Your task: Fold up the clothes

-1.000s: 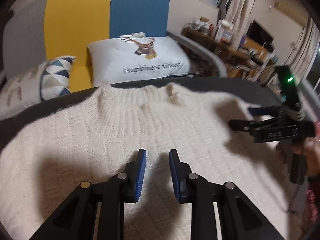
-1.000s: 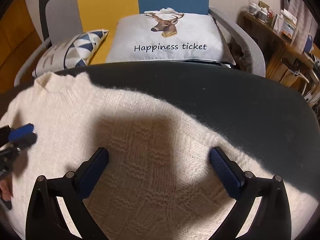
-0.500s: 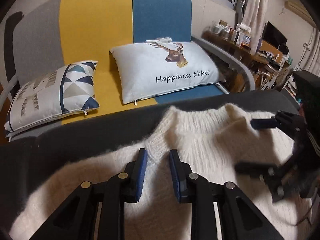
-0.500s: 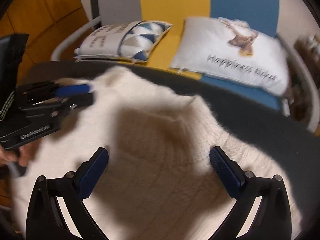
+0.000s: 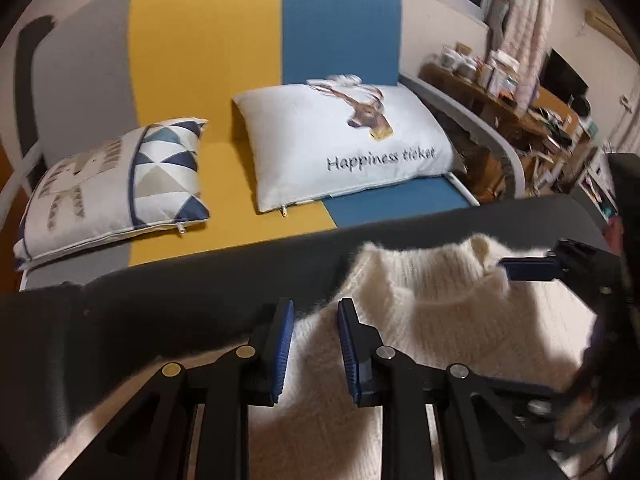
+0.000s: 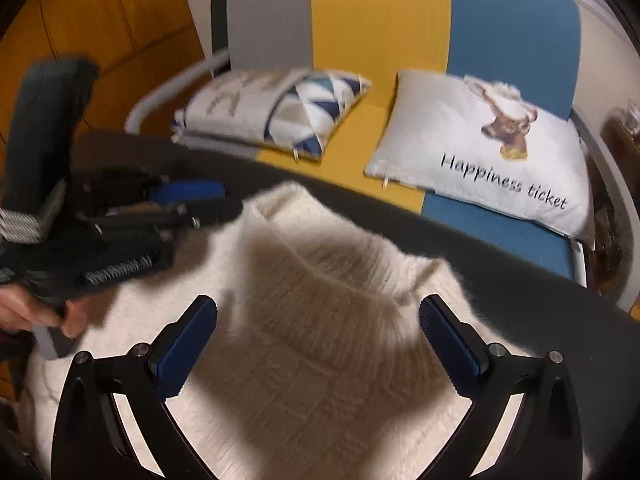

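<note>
Now both claws tilt downward over a cream knitted sweater (image 5: 432,320) lying on the dark surface (image 5: 168,304), low in both frames. Left claw (image 5: 314,344) sits at lower centre, pads narrowly parted over the sweater's edge, pinching nothing. Right claw (image 6: 318,344) hangs spread wide above the collar. A hand (image 6: 24,308) at left frame edge grips the left claw's handle.
</note>
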`<state>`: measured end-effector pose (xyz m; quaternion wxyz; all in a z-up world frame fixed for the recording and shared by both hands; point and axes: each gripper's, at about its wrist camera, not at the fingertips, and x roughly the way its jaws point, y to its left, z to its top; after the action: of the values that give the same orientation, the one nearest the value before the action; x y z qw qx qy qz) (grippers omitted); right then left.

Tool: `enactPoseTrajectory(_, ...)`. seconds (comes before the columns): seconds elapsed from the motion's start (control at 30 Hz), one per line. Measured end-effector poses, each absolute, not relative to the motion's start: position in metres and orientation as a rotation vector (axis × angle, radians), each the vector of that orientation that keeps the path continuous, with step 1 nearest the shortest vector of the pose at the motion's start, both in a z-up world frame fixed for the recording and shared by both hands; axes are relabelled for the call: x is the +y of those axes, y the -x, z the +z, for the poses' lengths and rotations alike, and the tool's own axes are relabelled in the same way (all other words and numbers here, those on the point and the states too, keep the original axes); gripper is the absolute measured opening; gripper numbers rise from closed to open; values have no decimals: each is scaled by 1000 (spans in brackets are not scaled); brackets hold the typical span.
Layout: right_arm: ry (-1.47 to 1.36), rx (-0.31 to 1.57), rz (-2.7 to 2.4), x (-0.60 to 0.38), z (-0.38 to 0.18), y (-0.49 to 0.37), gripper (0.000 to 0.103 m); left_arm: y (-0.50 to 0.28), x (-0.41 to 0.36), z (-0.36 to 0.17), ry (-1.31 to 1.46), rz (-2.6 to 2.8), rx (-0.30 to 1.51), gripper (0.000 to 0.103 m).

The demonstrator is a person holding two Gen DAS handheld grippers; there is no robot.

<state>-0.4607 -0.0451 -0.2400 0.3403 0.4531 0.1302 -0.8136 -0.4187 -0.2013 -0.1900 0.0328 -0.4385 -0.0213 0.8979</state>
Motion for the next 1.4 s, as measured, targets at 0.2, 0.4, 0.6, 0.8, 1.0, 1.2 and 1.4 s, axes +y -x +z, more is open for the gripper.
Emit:
enactPoseTrajectory(0.2,-1159,271,-2225,-28,-255,466,103,410,-214,-195,1335,2787,-156,26)
enactPoseTrajectory(0.4,-1169,295,-2203,-25,-234,450,103,381,-211,-173,1206,2721,-216,26)
enactPoseTrajectory(0.6,-1377,288,-2229,23,-246,425,103,369,-196,-196,1343,2716,-149,26)
enactPoseTrajectory(0.8,-1396,176,-2246,59,-238,405,103,334,-189,-163,1297,2712,-287,23)
enactPoseTrajectory(1.0,-1406,16,-2120,102,-218,314,103,222,-145,-162,1225,2687,-111,23)
enactPoseTrajectory(1.2,-1425,156,-2301,118,-252,277,103,192,-140,-193,1340,2672,-213,23)
enactPoseTrajectory(1.4,-1474,102,-2339,128,-234,274,103,162,-150,-157,1274,2755,-291,23)
